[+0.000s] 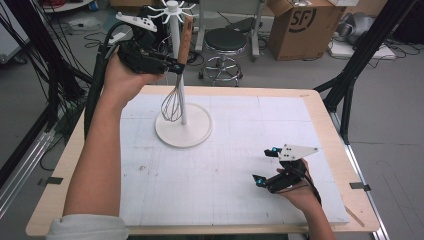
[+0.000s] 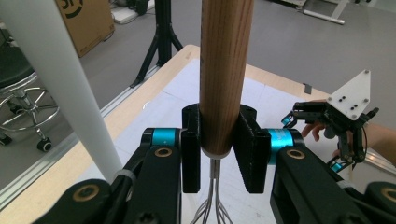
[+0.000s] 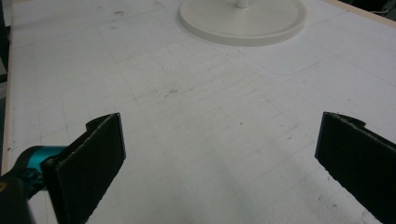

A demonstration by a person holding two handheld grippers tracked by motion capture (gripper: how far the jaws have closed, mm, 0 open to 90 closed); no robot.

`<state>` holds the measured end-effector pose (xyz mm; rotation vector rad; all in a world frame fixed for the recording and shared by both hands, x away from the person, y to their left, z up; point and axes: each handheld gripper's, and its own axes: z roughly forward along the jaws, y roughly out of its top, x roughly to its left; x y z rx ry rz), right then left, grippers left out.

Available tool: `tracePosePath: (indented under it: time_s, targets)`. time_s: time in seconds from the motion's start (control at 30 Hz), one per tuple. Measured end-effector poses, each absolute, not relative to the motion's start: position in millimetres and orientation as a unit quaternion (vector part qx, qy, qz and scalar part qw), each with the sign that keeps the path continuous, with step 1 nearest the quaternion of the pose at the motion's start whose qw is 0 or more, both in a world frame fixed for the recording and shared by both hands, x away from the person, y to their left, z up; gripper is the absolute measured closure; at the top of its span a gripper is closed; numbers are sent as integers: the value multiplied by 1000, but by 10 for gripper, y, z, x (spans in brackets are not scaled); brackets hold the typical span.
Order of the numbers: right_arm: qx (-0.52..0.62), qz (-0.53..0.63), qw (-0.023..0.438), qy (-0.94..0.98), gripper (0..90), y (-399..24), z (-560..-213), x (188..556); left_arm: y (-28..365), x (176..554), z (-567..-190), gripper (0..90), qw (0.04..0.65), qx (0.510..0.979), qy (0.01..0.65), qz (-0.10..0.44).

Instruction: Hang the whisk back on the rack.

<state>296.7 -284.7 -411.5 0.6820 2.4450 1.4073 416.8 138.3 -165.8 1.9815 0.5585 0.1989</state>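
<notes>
Here, left tongs (image 1: 176, 66) raised above the far left part of the bench (image 1: 310, 100), clenched on a whisk (image 1: 176, 87). Grip placed at the lower end of the wooden handle (image 2: 225, 70), just above the metal collar, both pads (image 2: 250, 149) pressed on the wood. Whisk upright, handle up and leaning a little to the right, wire loops hanging down close beside the white pole (image 1: 178, 60) of a stand (image 1: 184, 131). Whether the wires touch the pole, cannot tell. Round base of the stand flat on the white mat (image 1: 225, 170), at its far left area. At the top of the pole, short white hooks (image 1: 190, 6) spread outward. Left hand (image 1: 122, 75) wrapped around the body of the tongs, forearm coming up from the bottom left, light sleeve (image 1: 87, 227) at the elbow.

Right tongs (image 1: 264, 165) low over the near right part of the mat, released, jaws wide apart with bare mat between them. Pointed toward the left, well apart from the stand. In the right gripper view, black pads (image 3: 88, 163) at both lower corners and the base of the stand at the top edge.

Beyond the bench, on the floor, a stool (image 1: 226, 42) and a cardboard box (image 1: 305, 27).
</notes>
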Motion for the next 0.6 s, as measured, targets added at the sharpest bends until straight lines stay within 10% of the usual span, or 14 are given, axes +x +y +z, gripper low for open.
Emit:
tracePosePath:
  time_s: [0.6]
  targets:
    - [235, 481, 116, 836, 7, -2869, -4135, 2972, 1421, 4309, -1727, 735, 504, 822, 254, 79]
